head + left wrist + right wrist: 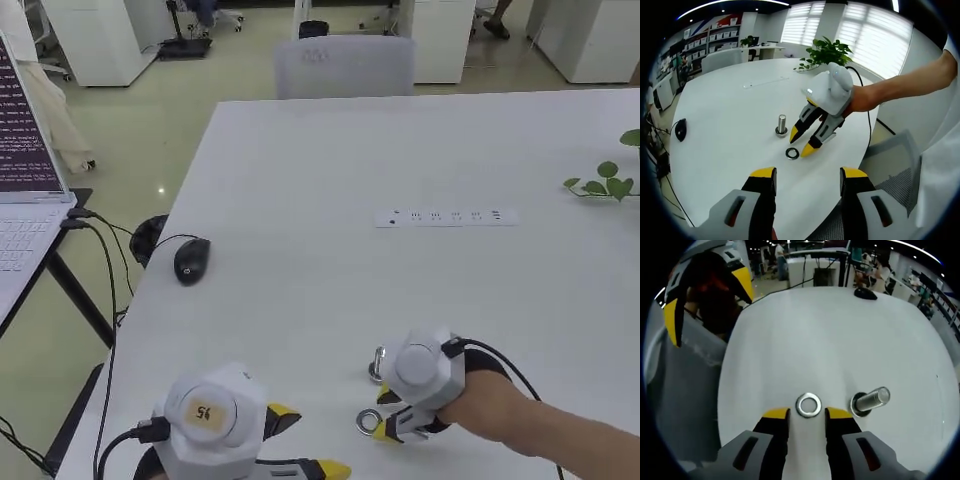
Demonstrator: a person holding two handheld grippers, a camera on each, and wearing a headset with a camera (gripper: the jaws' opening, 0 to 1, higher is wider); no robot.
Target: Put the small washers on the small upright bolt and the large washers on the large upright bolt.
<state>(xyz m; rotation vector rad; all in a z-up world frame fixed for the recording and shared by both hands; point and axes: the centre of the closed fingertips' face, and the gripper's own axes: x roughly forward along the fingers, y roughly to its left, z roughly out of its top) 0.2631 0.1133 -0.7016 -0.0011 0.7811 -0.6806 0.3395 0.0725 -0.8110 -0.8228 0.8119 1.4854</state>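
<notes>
A metal washer (808, 405) lies flat on the white table, just ahead of my right gripper (807, 414), whose yellow-tipped jaws stand open on either side of it without holding it. An upright bolt (870, 401) with a washer at its base stands just right of it. In the head view the washer (367, 422) lies at the right gripper (385, 415) tips, the bolt (377, 363) just beyond. My left gripper (807, 175) is open and empty; it faces the right gripper (804, 141), the washer (792, 153) and the bolt (782, 124). It sits at the near table edge (305, 440).
A black mouse (191, 260) lies at the table's left side, its cable running off the edge. A white power strip (446, 217) sits mid-table, a plant (608, 180) at the right edge. A laptop (25, 190) stands on a stand left of the table; a grey chair (345, 66) is beyond.
</notes>
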